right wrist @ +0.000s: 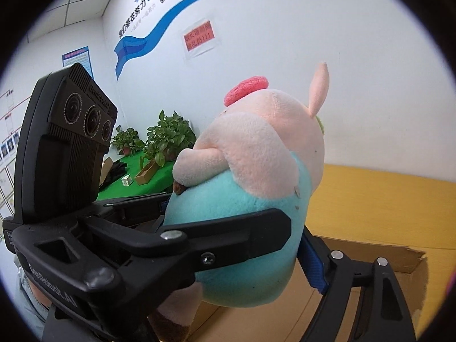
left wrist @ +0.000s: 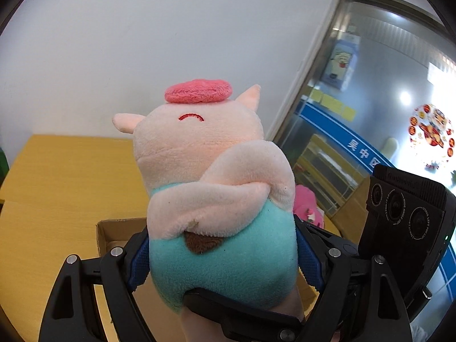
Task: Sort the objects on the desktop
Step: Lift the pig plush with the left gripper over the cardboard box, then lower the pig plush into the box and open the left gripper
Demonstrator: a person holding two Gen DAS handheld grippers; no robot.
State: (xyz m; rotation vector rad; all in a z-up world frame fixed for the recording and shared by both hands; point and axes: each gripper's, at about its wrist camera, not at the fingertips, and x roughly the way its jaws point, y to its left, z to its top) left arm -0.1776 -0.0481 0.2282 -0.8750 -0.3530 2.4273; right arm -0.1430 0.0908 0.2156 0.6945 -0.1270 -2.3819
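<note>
A plush pig [left wrist: 216,171] with a pink snout, pale pink head and arms and a teal body is up in the air, above the cardboard box. My left gripper [left wrist: 223,256] is shut on its teal belly, a blue pad [left wrist: 309,256] pressed in on each side. In the right wrist view the plush pig [right wrist: 256,171] fills the middle. My right gripper [right wrist: 236,270] clamps it too. One blue pad [right wrist: 313,262] bears on its side, and the other jaw is hidden behind the left gripper's black finger [right wrist: 228,236].
An open cardboard box [right wrist: 399,259] sits below on the yellow wooden table [left wrist: 71,176]. A pink soft toy [left wrist: 306,202] lies behind the pig. A green table with potted plants [right wrist: 168,139] stands by the white wall. A glass door [left wrist: 370,85] is at the right.
</note>
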